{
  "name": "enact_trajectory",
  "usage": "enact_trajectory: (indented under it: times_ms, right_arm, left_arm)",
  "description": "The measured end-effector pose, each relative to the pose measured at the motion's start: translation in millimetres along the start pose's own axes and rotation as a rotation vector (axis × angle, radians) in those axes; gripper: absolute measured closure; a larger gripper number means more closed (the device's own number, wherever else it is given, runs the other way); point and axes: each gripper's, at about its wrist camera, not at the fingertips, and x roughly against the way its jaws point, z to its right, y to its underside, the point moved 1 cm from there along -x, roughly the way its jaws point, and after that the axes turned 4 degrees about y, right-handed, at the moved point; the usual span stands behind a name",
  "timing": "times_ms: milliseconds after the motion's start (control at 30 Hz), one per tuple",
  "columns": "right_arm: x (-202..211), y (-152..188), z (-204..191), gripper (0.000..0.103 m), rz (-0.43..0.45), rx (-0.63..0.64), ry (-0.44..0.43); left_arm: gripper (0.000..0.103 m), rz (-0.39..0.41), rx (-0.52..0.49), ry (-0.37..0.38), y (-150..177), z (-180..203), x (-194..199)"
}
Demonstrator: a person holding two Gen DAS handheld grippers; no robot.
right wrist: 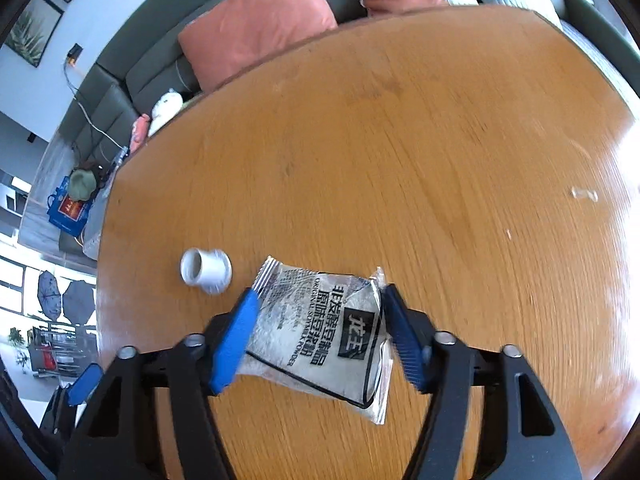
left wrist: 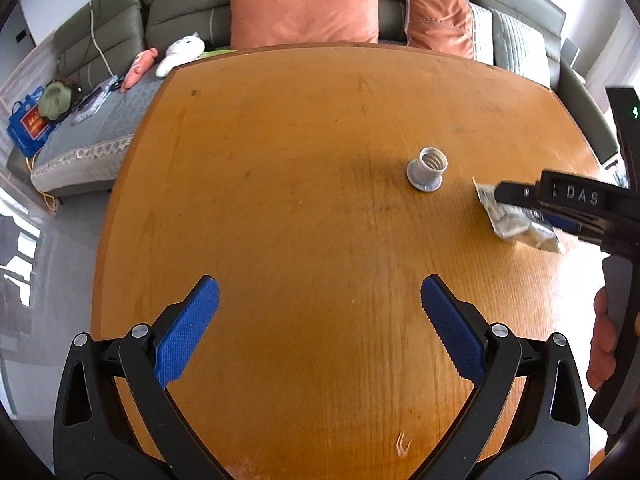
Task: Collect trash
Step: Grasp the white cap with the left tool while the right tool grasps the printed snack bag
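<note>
A silver soymilk-powder sachet (right wrist: 320, 328) with black print lies on the round wooden table (right wrist: 440, 140). My right gripper (right wrist: 320, 292) straddles it, with the left blue pad (right wrist: 236, 340) and the right pad on the packet's two side edges. Just left of it a white threaded plastic socket (right wrist: 206, 272) lies on the wood. In the left wrist view the same socket (left wrist: 427, 172) is ahead and to the right, and the sachet (left wrist: 516, 224) sits under the right gripper (left wrist: 520, 200). My left gripper (left wrist: 320, 286) hovers open over bare wood with nothing between its fingers.
A grey sofa (left wrist: 180, 12) with orange cushions (left wrist: 304, 10) curves behind the table's far edge. Plush toys (left wrist: 180, 54) and a blue bag (left wrist: 30, 128) lie on it. A small clear scrap (right wrist: 584, 194) lies at the table's right. A hand (left wrist: 602, 340) holds the right gripper's handle.
</note>
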Motion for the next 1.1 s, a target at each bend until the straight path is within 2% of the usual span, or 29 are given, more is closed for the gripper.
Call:
enact_trajectory:
  times_ms: [33, 167, 300, 433, 467, 500, 533, 567, 700, 767, 800, 1100]
  right_arm:
    - [2, -1, -1, 0.06, 0.017, 0.014, -0.003]
    - [16, -4, 5, 0.072, 0.081, 0.049, 0.012]
    - [30, -9, 27, 0.073, 0.126, 0.03, 0.05]
    - [39, -11, 51, 0.073, 0.129, 0.0, 0.073]
    - [39, -11, 55, 0.073, 0.129, -0.008, 0.074]
    - [41, -10, 59, 0.073, 0.131, -0.016, 0.078]
    - [39, -11, 58, 0.073, 0.131, -0.021, 0.08]
    - [39, -11, 60, 0.073, 0.131, -0.027, 0.081]
    - [41, -12, 57, 0.073, 0.14, -0.03, 0.088]
    - [44, -10, 57, 0.073, 0.144, -0.031, 0.087]
    - [44, -10, 54, 0.073, 0.146, -0.03, 0.089]
    - [56, -4, 50, 0.073, 0.168, -0.034, 0.087]
  left_arm:
    - [0.006, -0.004, -0.005, 0.001, -3, 2, -3]
    - [0.006, -0.005, -0.036, 0.023, -17, 15, -15]
    - [0.006, 0.02, -0.057, 0.04, -32, 29, -24]
    - [0.006, 0.044, -0.044, 0.076, -49, 40, -34]
    - [0.01, 0.05, -0.039, 0.084, -52, 43, -38]
    - [0.024, 0.058, -0.039, 0.09, -55, 45, -41]
    - [0.031, 0.058, -0.043, 0.097, -56, 48, -45]
    - [0.044, 0.042, -0.049, 0.1, -58, 51, -51]
    - [0.06, 0.004, -0.063, 0.119, -60, 60, -69]
    - [0.065, 0.021, -0.086, 0.121, -60, 65, -70]
    - [0.071, 0.025, -0.099, 0.125, -61, 67, -71]
    - [0.074, 0.045, -0.055, 0.214, -63, 57, -65]
